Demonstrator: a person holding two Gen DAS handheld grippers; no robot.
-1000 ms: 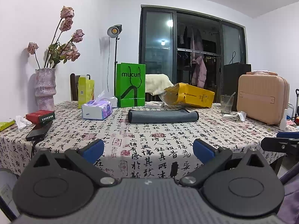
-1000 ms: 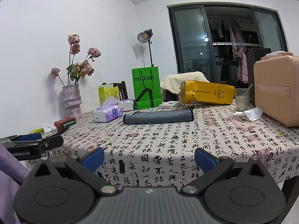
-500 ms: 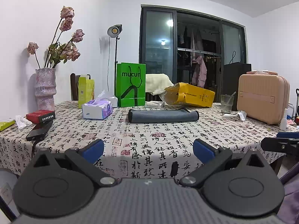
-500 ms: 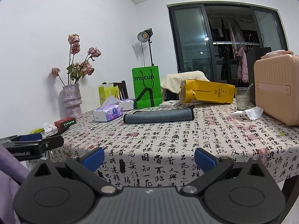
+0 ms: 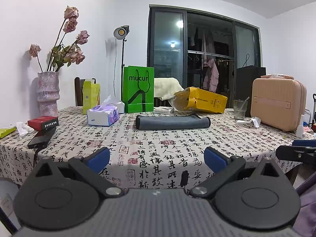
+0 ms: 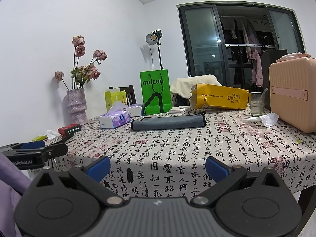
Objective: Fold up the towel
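A grey towel (image 5: 172,122) lies folded into a long narrow strip on the far middle of the table, also in the right wrist view (image 6: 167,121). My left gripper (image 5: 157,159) is open and empty, held off the table's near edge, far from the towel. My right gripper (image 6: 157,167) is open and empty, also at the near edge. Each gripper shows at the side of the other's view: the right one (image 5: 296,152), the left one (image 6: 33,152).
The table (image 5: 158,144) has a calligraphy-print cloth. On it stand a tissue box (image 5: 102,115), green bag (image 5: 138,88), yellow bag (image 5: 201,100), glass (image 5: 240,109), beige case (image 5: 278,102), vase (image 5: 48,92), red box (image 5: 43,122) and phone (image 5: 41,137).
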